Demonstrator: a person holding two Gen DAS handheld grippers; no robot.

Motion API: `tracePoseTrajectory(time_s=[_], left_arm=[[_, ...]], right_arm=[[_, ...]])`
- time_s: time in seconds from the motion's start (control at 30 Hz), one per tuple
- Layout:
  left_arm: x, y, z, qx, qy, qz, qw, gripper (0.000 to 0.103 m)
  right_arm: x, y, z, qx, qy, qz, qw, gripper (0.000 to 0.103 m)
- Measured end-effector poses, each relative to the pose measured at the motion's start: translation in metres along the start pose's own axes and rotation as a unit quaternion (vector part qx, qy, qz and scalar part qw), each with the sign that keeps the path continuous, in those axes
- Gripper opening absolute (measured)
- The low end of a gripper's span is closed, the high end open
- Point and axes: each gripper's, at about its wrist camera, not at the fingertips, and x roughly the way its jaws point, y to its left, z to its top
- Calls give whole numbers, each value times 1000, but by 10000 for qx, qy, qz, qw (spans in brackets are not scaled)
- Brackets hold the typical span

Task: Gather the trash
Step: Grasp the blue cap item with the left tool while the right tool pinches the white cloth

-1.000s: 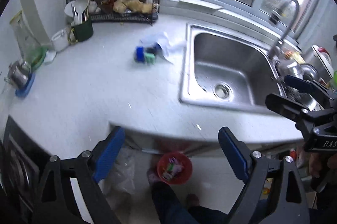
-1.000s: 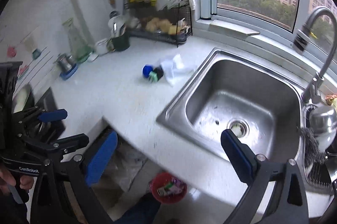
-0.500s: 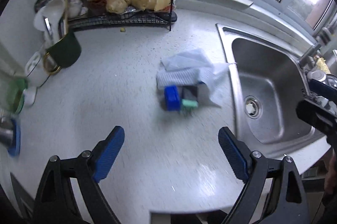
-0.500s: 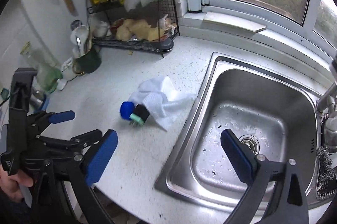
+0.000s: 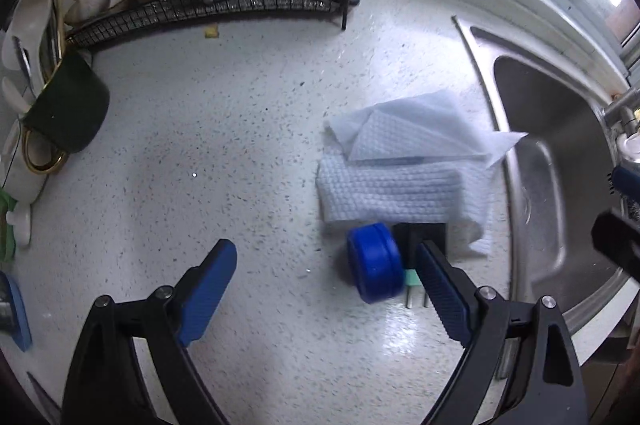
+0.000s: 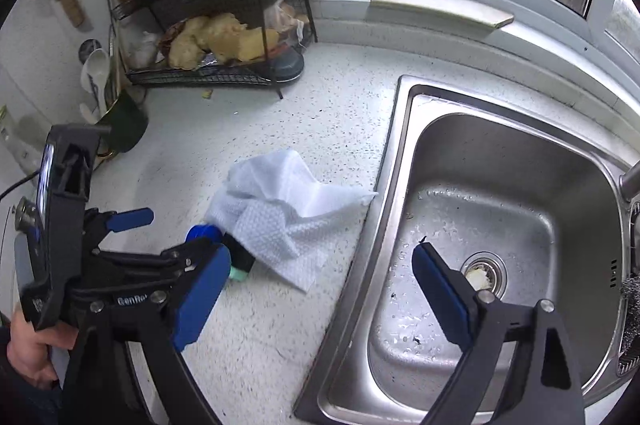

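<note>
A small trash pile lies on the white speckled counter beside the sink: crumpled white paper towels point(image 5: 400, 169) point(image 6: 280, 209), a round blue cap point(image 5: 374, 267) point(image 6: 204, 231) and a black and green piece point(image 5: 424, 245) point(image 6: 240, 261) half under the towels. My left gripper point(image 5: 324, 289) point(image 6: 120, 245) points down over the counter, open. The cap shows just inside its right finger, with no pad pressing on it. My right gripper point(image 6: 320, 295) hangs over the sink's left rim. Its jaws are closing, still wide, with nothing between them.
The steel sink point(image 6: 500, 185) point(image 5: 560, 185) fills the right side, with food scraps in its drain point(image 6: 480, 273). A black wire rack point(image 5: 240, 5) holding ginger stands at the back. A dark green mug point(image 5: 68, 113) with spoons is at the left. A hand point(image 6: 28, 349) holds the left gripper.
Both grippers have moved forward and down from the counter's front edge towards the trash pile. The floor and red bin have dropped out of view. The pile looks much larger now.
</note>
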Motion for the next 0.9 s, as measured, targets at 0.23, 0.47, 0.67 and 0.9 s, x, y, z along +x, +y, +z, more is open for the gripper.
tracePoseTrajectory(time_s=[0.23, 0.47, 0.67, 0.9], left_arm=[[13, 10, 4, -90, 71, -533, 9985, 74], [26, 12, 3, 42, 205, -506, 9985, 31], [27, 14, 1, 54, 212, -643, 9977, 18], [18, 16, -4, 94, 168, -694, 9974, 18]], right_arm=[[31, 5, 17, 241, 358, 224, 9988, 84], [53, 15, 20, 158, 608, 297, 9976, 83], [70, 19, 19, 67, 836, 305, 9960, 75], [81, 23, 13, -36, 1053, 269, 9941, 21]])
